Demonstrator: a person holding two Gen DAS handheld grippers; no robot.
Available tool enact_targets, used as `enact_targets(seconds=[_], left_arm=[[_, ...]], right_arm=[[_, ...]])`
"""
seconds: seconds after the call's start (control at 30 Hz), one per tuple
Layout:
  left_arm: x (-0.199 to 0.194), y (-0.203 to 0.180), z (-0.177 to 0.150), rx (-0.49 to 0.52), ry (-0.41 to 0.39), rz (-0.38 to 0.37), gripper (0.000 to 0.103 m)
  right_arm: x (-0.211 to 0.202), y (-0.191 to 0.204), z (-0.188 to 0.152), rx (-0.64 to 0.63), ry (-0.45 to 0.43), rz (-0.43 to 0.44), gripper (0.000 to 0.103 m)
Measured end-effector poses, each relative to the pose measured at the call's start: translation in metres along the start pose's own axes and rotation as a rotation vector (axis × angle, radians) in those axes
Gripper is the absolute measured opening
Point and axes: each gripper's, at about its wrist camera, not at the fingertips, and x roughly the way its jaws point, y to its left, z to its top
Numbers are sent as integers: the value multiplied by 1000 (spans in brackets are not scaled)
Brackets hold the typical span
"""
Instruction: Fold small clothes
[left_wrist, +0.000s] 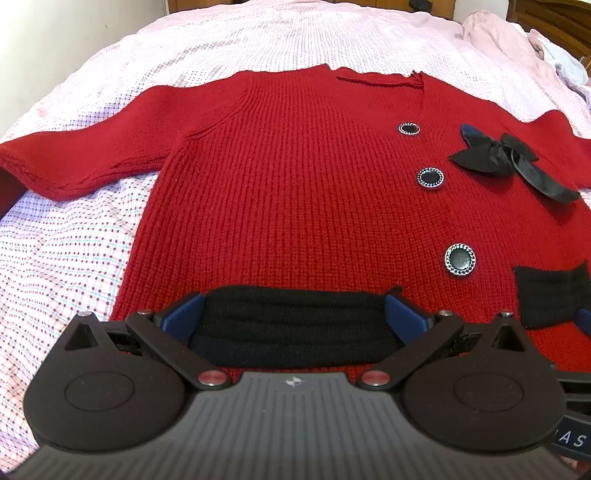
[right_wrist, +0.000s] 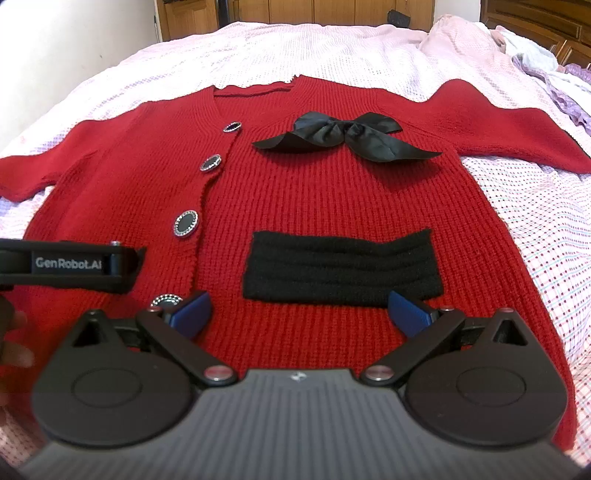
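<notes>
A small red knit cardigan (left_wrist: 288, 177) lies flat, front up, on the bed; it also shows in the right wrist view (right_wrist: 332, 199). It has black round buttons (left_wrist: 430, 178), a black satin bow (right_wrist: 345, 138) and two black pocket patches (right_wrist: 341, 267). My left gripper (left_wrist: 295, 317) is open, its blue fingers either side of the left black patch (left_wrist: 295, 321) near the hem. My right gripper (right_wrist: 301, 314) is open above the hem, just below the right patch. The left gripper's body (right_wrist: 74, 264) shows at the left of the right wrist view.
The bed is covered by a pale pink checked sheet (left_wrist: 66, 258). Crumpled pink and lilac clothes (right_wrist: 554, 74) lie at the far right. Wooden cabinets (right_wrist: 332, 9) stand beyond the bed. Both sleeves (left_wrist: 74, 162) are spread out sideways.
</notes>
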Motion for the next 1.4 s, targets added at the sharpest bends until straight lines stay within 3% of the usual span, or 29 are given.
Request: enact_targets(seconds=[0.9,1.4], left_arm=[[-1,-1,-2,4,-16,-1,103],[-4,4,-3,5,-26,-23,103]], right_arm=[[4,2,-4,3,-12,-16,103],[0,-2,-4,10,-24,17,103]])
